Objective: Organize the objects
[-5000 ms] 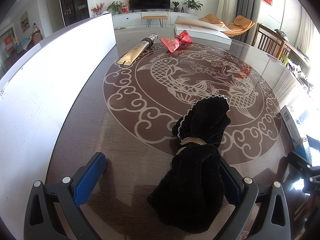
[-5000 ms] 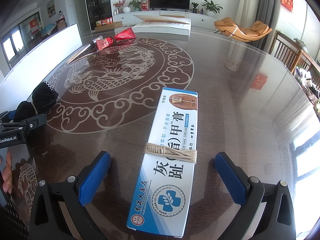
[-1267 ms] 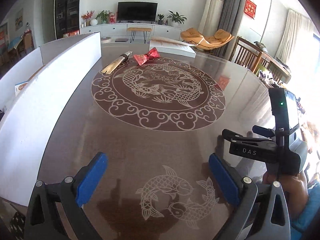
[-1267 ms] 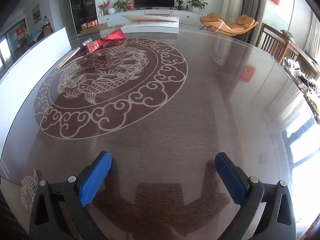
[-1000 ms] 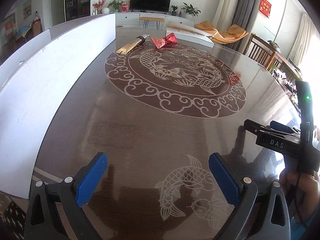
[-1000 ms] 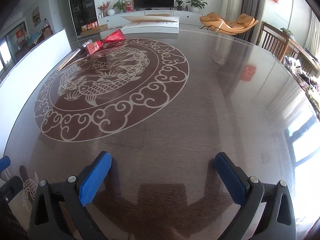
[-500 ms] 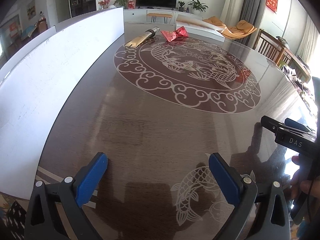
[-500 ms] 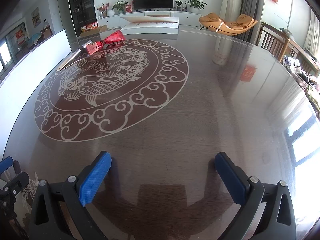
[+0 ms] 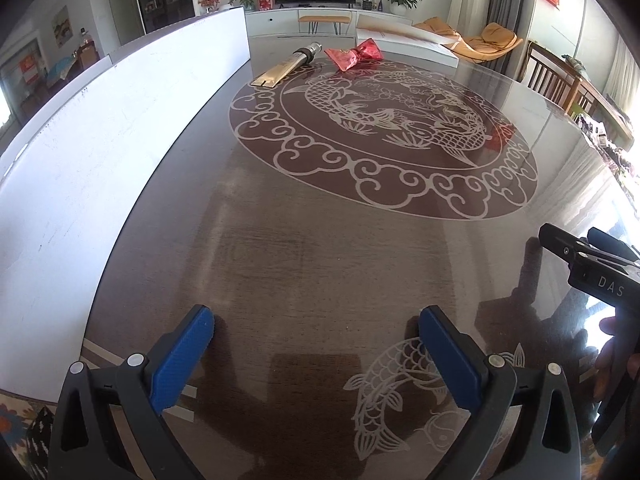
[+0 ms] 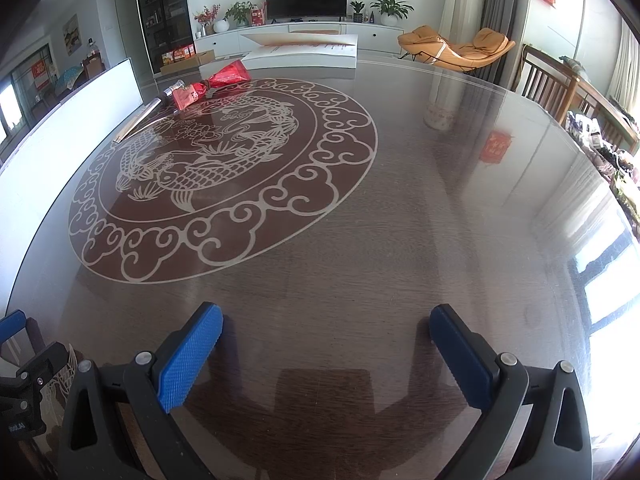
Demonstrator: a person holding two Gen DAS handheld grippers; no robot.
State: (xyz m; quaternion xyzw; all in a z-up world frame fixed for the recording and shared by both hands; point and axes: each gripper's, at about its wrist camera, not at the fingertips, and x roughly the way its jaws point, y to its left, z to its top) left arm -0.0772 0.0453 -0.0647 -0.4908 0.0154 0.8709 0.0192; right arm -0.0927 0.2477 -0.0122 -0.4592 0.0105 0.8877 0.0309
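A gold tube with a dark cap (image 9: 286, 65) and a red bow-shaped packet (image 9: 353, 54) lie at the far side of the dark round table (image 9: 320, 240). They also show in the right wrist view, the tube (image 10: 154, 107) and the packet (image 10: 212, 82). My left gripper (image 9: 316, 344) is open and empty above the near table edge. My right gripper (image 10: 326, 340) is open and empty too. Its body shows at the right of the left wrist view (image 9: 592, 272).
A long white board (image 9: 100, 152) stands along the table's left edge. A flat white box (image 10: 304, 54) lies at the far edge. Wooden chairs (image 10: 560, 88) stand to the right. The table carries a fish medallion (image 9: 384, 128).
Five seconds ago a black cloth bundle lay by my left gripper and a blue-and-white cream box by my right; both are gone from view. Over the last second my left view has swung slightly.
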